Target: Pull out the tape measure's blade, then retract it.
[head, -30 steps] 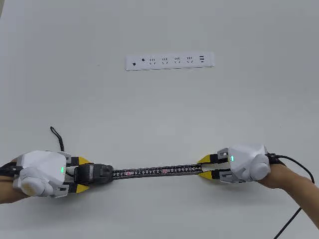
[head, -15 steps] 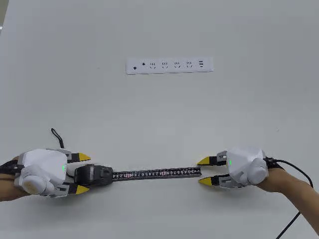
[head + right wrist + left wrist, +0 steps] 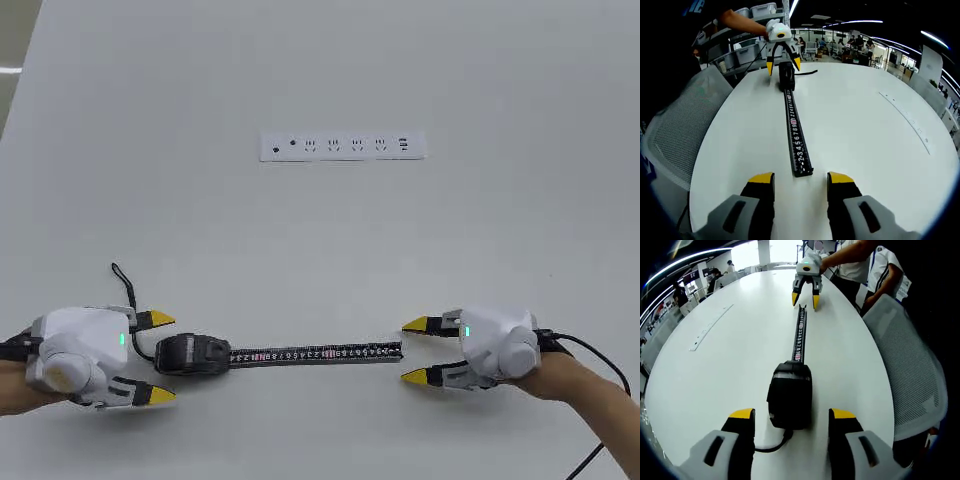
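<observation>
The tape measure (image 3: 192, 354) lay near the surface's (image 3: 330, 240) front edge, its blade (image 3: 315, 353) drawn out flat toward the right gripper (image 3: 413, 351). The case's rear sat between the left gripper's (image 3: 160, 357) parted jaws, untouched. The right gripper's jaws also stood apart, with the blade's tip just short of them.

On table (image 3: 500, 230) — tape measure (image 3: 190, 354) left, blade (image 3: 315, 352) rightward, power strip (image 3: 343, 146) behind

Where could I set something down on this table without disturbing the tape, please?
The bare tabletop between the power strip and the blade is free. Crowded along the near edge: left gripper, tape measure case, right gripper.
</observation>
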A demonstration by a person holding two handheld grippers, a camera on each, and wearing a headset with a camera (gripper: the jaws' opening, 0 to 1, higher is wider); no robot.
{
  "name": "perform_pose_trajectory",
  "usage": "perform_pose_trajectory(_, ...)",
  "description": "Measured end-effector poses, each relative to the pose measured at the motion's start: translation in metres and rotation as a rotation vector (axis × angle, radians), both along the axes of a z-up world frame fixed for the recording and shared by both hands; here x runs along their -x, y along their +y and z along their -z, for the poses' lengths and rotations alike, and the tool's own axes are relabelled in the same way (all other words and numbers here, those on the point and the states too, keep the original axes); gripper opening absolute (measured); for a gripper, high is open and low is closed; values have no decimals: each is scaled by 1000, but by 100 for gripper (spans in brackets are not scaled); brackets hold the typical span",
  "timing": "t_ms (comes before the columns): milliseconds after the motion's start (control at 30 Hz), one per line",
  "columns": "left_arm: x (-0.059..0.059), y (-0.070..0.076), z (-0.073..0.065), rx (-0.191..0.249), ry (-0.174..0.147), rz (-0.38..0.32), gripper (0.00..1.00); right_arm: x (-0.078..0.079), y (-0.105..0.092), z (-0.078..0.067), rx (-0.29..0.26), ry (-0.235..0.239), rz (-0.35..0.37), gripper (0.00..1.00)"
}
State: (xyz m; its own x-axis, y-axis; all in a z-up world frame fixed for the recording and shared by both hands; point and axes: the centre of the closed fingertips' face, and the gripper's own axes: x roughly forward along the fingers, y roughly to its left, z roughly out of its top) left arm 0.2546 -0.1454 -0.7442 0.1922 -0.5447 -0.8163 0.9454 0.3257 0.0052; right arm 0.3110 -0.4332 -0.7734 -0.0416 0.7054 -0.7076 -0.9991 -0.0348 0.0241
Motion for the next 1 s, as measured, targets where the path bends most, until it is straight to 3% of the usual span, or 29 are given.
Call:
perform_pose_trajectory(133,6,3,0,5,1,-50,65,2,-2,-2,4,-8,39,45)
perform_pose_trajectory(333,14,5,-3,46,0,-132,70,3,-6,-5,3,-10,108,52)
perform_pose_trajectory(467,19,5,-6,78,-13,-201,74,4,-10,-9,-7,-18,172,57)
perform_pose_trajectory(800,34,8,-3,109,-35,-311,79,8,-20,-20,-36,-32,300,65)
perform_pose_trajectory(1000,35,6,-6,149,-67,-412,85,12,-24,-23,-40,-42,371,72)
